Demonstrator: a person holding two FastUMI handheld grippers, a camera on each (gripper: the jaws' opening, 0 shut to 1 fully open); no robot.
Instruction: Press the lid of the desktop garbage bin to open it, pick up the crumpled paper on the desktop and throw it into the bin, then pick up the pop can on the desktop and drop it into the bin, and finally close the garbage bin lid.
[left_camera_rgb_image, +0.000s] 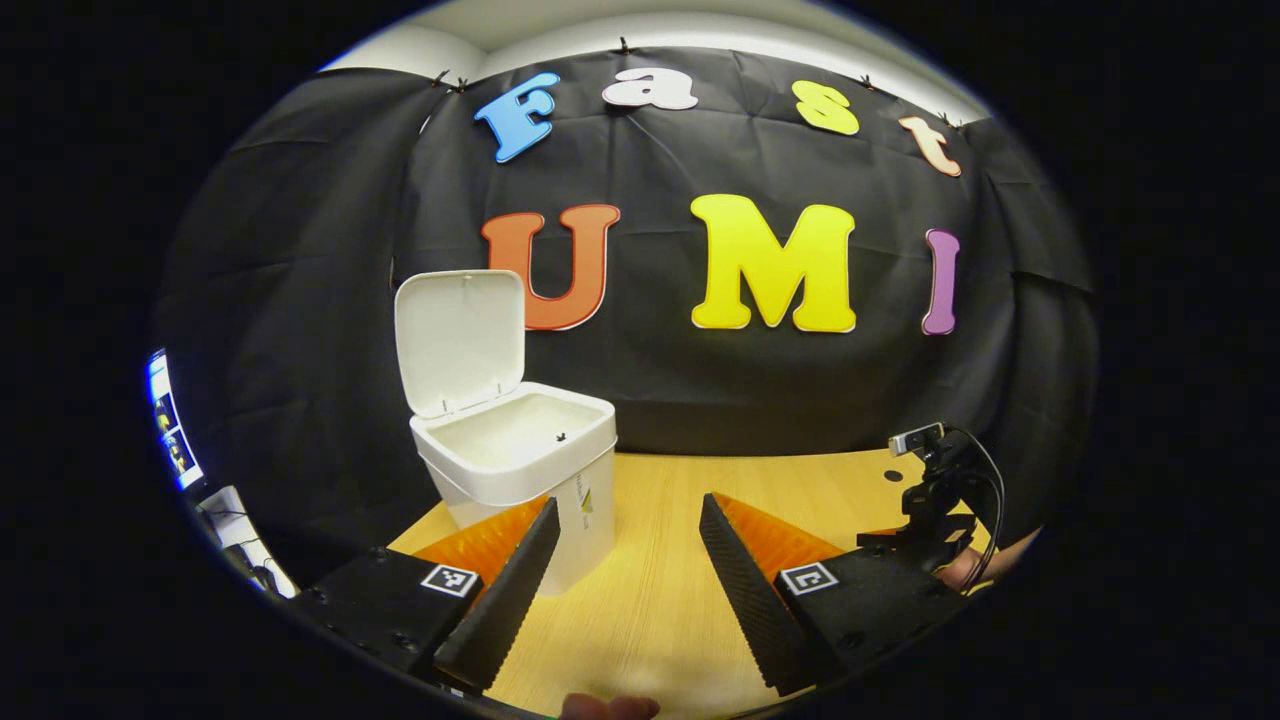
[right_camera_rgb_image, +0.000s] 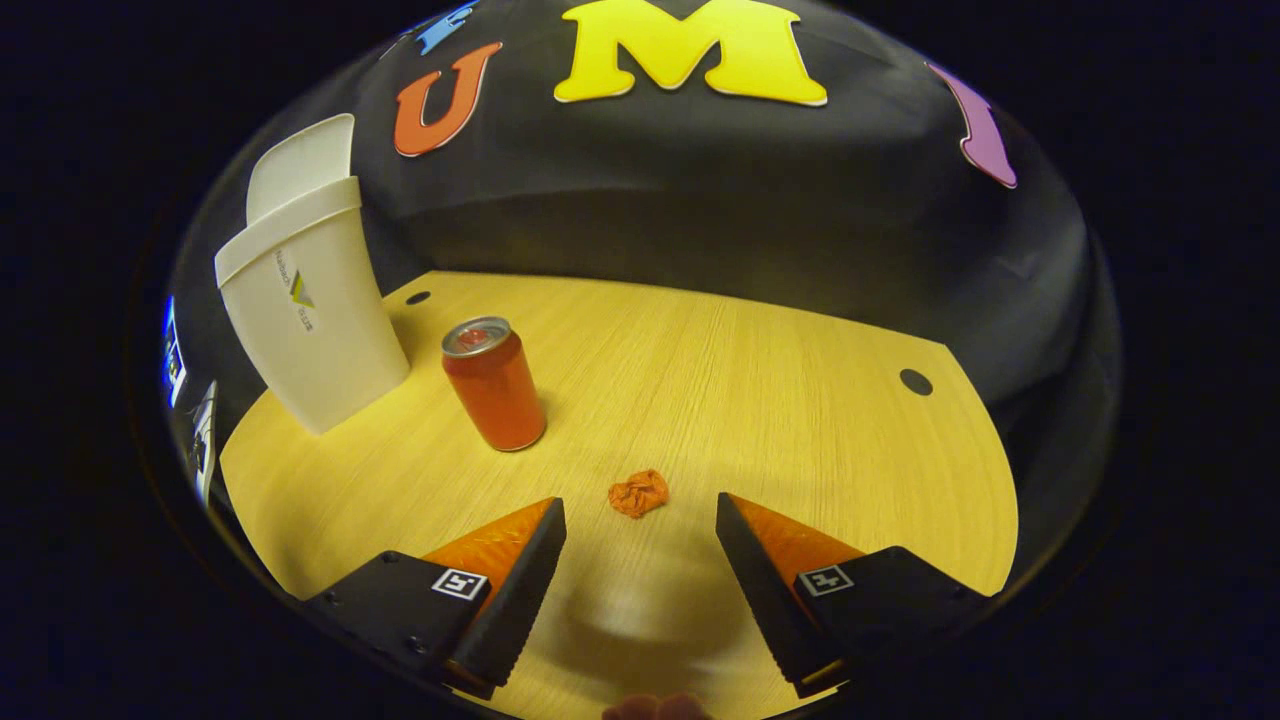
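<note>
Wooden table (right_camera_rgb_image: 700, 380): bin (right_camera_rgb_image: 310, 300), can (right_camera_rgb_image: 495, 385), apparently crumpled paper (right_camera_rgb_image: 638, 493).

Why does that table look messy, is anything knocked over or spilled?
Nothing is spilled. The pop can stands upright, the crumpled paper lies on the wooden table, and the garbage bin stands with its lid open.

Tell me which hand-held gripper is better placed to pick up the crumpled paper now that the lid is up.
The right hand-held gripper. It is open, and the crumpled paper lies just ahead between its fingers. The left hand-held gripper, also open, faces the open bin instead.
</note>
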